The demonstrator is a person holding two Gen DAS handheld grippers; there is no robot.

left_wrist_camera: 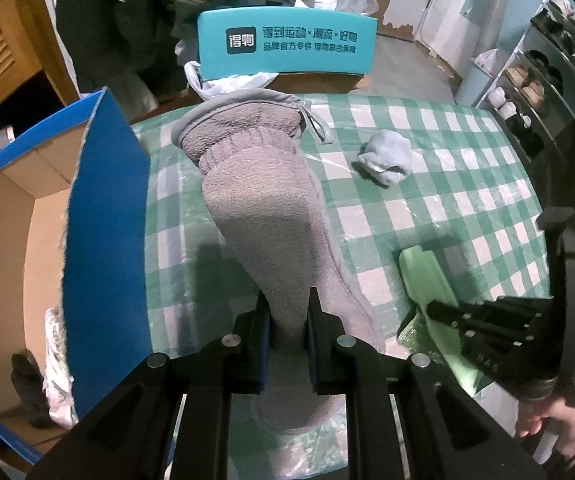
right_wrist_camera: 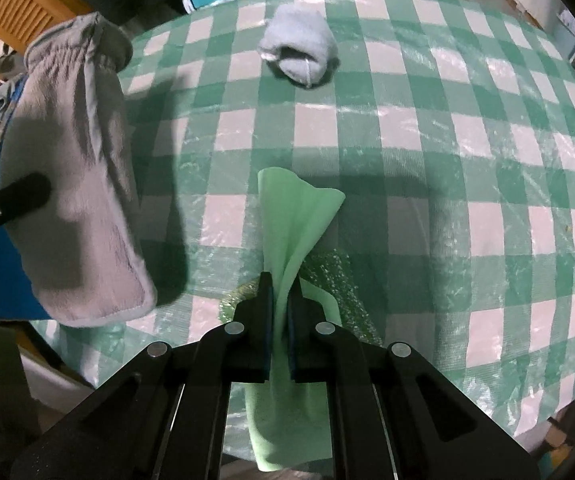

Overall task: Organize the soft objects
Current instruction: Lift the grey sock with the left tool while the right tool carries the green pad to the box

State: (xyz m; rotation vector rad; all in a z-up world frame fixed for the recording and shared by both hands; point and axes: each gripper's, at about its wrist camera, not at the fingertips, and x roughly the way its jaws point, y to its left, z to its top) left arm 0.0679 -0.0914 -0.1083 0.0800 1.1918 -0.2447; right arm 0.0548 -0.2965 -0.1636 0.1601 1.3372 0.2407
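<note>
Holding a fuzzy grey mitt-shaped cloth [left_wrist_camera: 271, 216] pinched in my left claw [left_wrist_camera: 287, 344], lifted beside the blue cardboard box [left_wrist_camera: 103, 216]. My right claw [right_wrist_camera: 281, 312] is clamped on a light green cloth [right_wrist_camera: 295, 216] over the checkered bench [right_wrist_camera: 447, 160]; a balled pale-blue sock [right_wrist_camera: 299, 50] sits farther back.

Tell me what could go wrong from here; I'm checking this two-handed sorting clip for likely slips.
1. The left gripper pinches only a narrow fold of the long grey fleece mitt, so the hanging bulk could slip free or snag the blue cardboard box wall beside it.
2. The right gripper holds the light green cloth by a twisted bunch; the sparkly green scrubber beneath might get dragged along.
3. The balled pale blue sock lies loose and could be forgotten.
</note>
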